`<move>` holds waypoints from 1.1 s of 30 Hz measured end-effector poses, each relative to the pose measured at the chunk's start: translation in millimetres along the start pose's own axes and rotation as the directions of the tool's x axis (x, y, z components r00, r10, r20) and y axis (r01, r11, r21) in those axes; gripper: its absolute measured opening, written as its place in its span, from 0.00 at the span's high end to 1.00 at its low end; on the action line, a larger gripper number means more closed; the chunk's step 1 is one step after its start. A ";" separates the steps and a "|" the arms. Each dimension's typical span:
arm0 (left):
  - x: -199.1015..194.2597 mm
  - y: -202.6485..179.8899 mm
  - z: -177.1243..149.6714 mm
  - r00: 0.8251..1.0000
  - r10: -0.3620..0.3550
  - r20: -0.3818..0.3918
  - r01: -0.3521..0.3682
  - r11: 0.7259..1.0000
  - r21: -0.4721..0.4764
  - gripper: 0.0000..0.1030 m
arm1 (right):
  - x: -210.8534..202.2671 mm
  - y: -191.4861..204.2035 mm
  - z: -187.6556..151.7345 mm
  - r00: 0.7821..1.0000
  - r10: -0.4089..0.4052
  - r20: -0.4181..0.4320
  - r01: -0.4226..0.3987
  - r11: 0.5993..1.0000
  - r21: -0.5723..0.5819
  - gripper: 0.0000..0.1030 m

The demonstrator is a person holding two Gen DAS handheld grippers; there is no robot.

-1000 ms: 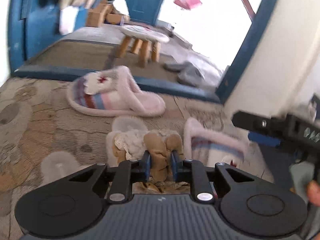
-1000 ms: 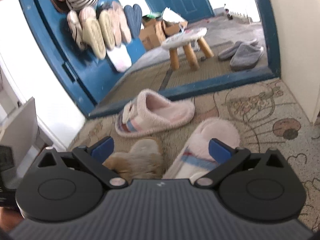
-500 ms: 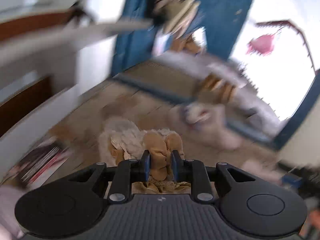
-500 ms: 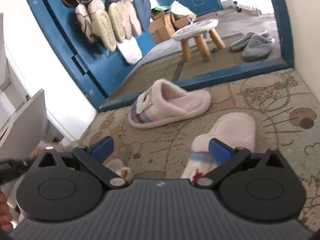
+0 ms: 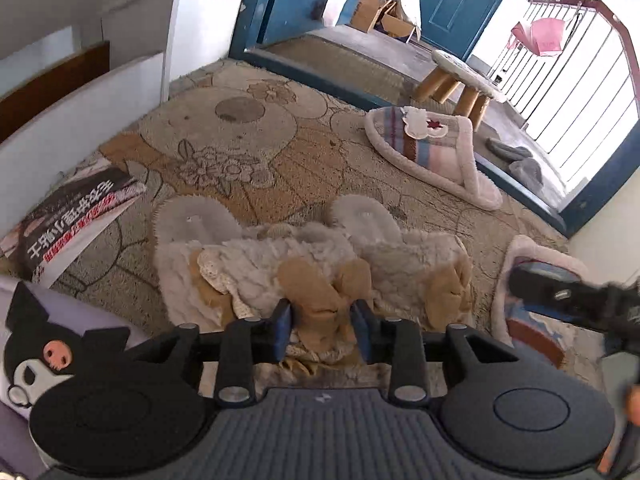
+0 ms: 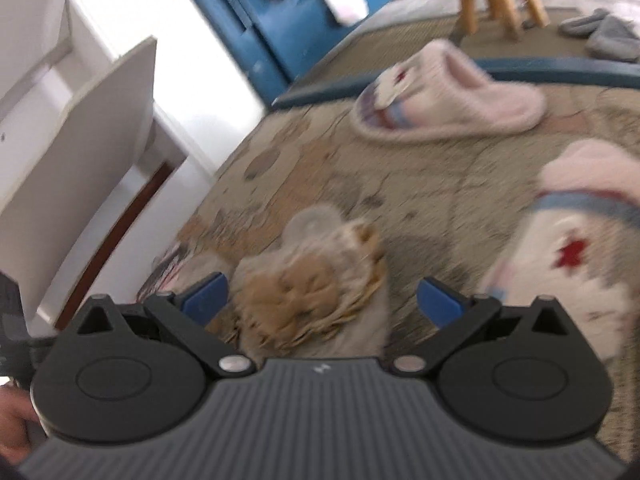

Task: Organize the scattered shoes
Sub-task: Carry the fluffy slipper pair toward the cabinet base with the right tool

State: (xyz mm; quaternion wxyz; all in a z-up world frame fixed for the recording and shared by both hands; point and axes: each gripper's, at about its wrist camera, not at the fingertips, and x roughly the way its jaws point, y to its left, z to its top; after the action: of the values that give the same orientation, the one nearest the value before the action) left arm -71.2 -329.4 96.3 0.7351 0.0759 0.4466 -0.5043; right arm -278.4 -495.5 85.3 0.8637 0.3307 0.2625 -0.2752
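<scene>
The left hand-held gripper (image 5: pixel 320 330) has just been opening, and its 2 blue pads now flank the tan bow (image 5: pixel 320 300) on the left fluffy cream slipper (image 5: pixel 224 268) with a thin gap on each side, so the bow sits between the jaws but does not look pinched. That slipper lies on the patterned rug (image 5: pixel 240 136) side by side with its mate (image 5: pixel 404 256), toes pointing away from the camera, the 2 just touching. This looks like the release step of pairing them. To do it well, the jaws should spread a little more before the hand lifts, so the soft bow does not snag and drag the slipper out of line, and the lift should go straight back along the fingers. The right hand-held gripper (image 6: pixel 320 300) hangs wide open with nothing held, above the bowed slipper in its blurred view. The 2 pink striped slippers remain apart: 1 (image 5: pixel 436 156) near the blue door sill (image 5: pixel 312 80), the other (image 5: pixel 532 300) just right of the cream pair, so they seem the sensible next pair.
</scene>
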 end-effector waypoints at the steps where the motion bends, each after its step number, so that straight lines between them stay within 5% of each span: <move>1: -5.1 5.2 -0.9 1.000 -0.007 0.006 0.007 1.000 -0.009 0.61 | 3.5 7.6 -0.1 1.000 0.003 -0.010 -0.003 1.000 -0.028 0.00; 5: -26.2 6.5 -7.9 1.000 0.003 0.026 -0.003 1.000 0.023 0.39 | 21.8 37.3 14.9 0.999 0.003 -0.041 -0.007 0.994 -0.113 0.00; 11: -42.9 11.4 -16.3 1.000 -0.005 0.029 0.004 1.000 0.023 0.36 | 77.0 80.9 59.0 0.988 0.006 -0.152 -0.036 0.980 -0.197 0.00; 16: -54.3 21.1 -19.3 0.999 -0.020 0.039 0.020 1.000 -0.015 0.36 | 155.8 117.7 84.8 0.929 -0.147 -0.339 0.040 0.952 -0.302 0.00; 21: -68.6 31.1 -24.9 0.998 -0.039 0.053 0.041 0.999 -0.035 0.34 | 141.4 96.8 43.6 0.873 -0.140 -0.468 0.021 0.968 -0.250 0.00; 27: -72.6 41.5 -29.0 0.996 -0.069 0.062 0.075 0.994 -0.086 0.32 | 122.4 87.0 42.1 0.875 -0.149 -0.460 0.032 0.967 -0.253 0.04; 30: -75.6 42.6 -28.8 0.995 -0.077 0.067 0.083 0.992 -0.092 0.32 | 139.3 94.7 42.9 0.868 -0.184 -0.461 0.033 0.948 -0.316 0.32; 31: -77.6 43.6 -28.9 0.995 -0.076 0.071 0.083 0.992 -0.093 0.31 | 140.6 98.4 41.7 0.872 -0.203 -0.445 0.041 0.937 -0.347 0.57; 33: -81.4 46.4 -29.8 0.994 -0.074 0.080 0.082 0.992 -0.098 0.30 | 135.5 111.6 37.2 0.892 -0.208 -0.402 0.030 0.913 -0.407 0.67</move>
State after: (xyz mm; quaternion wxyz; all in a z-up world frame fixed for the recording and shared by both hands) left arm -58.5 -235.5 122.7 0.7342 0.0019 0.4461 -0.5119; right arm -99.5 -492.7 70.8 0.8120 0.1884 0.5188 -0.1897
